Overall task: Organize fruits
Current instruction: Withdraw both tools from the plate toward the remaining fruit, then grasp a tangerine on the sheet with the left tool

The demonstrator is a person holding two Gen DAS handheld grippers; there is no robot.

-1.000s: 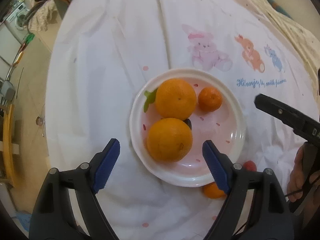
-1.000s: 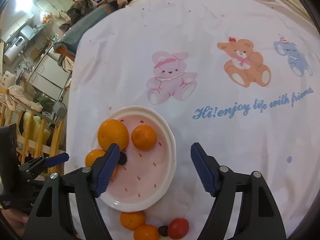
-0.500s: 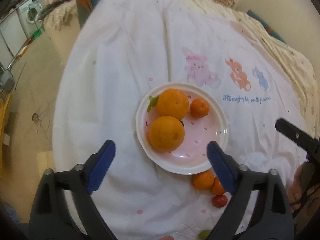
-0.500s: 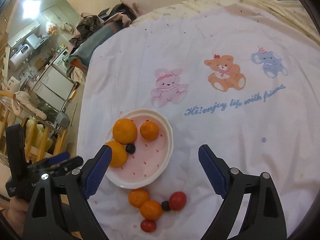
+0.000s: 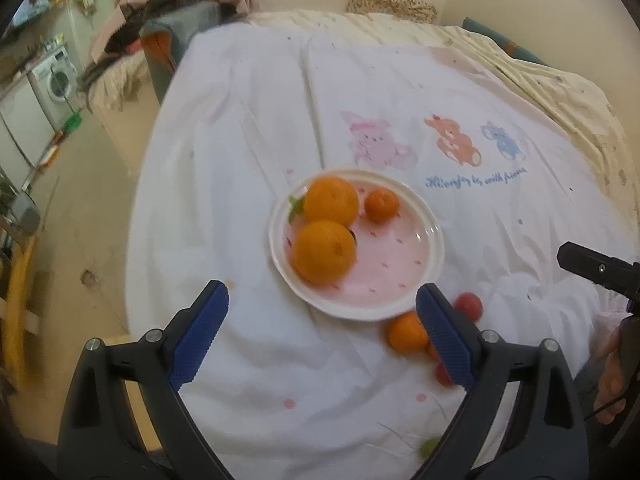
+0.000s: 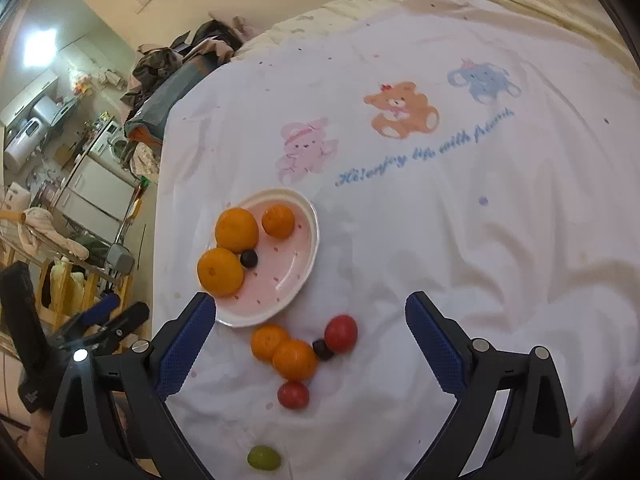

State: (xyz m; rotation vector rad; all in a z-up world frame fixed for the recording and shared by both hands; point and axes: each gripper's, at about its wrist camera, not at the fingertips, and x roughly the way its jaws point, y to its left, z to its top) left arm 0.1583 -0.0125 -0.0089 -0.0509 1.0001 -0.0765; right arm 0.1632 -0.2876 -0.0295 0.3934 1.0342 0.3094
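Observation:
A white and pink plate (image 5: 400,304) (image 6: 296,284) holds two large oranges (image 5: 324,252) (image 6: 220,271), a small orange (image 5: 382,205) (image 6: 278,221) and a dark grape (image 6: 249,258). On the cloth in front of it lie two small oranges (image 6: 294,359) (image 5: 405,332), two red tomatoes (image 6: 341,333), a dark grape (image 6: 321,349) and a green grape (image 6: 263,457). My left gripper (image 5: 320,336) is open and empty, above the cloth in front of the plate. My right gripper (image 6: 310,348) is open and empty, high over the loose fruit.
The white cartoon-print cloth (image 6: 400,152) covers a bed. Floor, a washing machine (image 5: 56,80) and piled clothes (image 6: 192,52) lie off the left edge. A cream blanket (image 5: 560,88) is at the far right.
Both grippers have pulled back and up from the plate, still open. The loose fruit in front of the plate has come into view.

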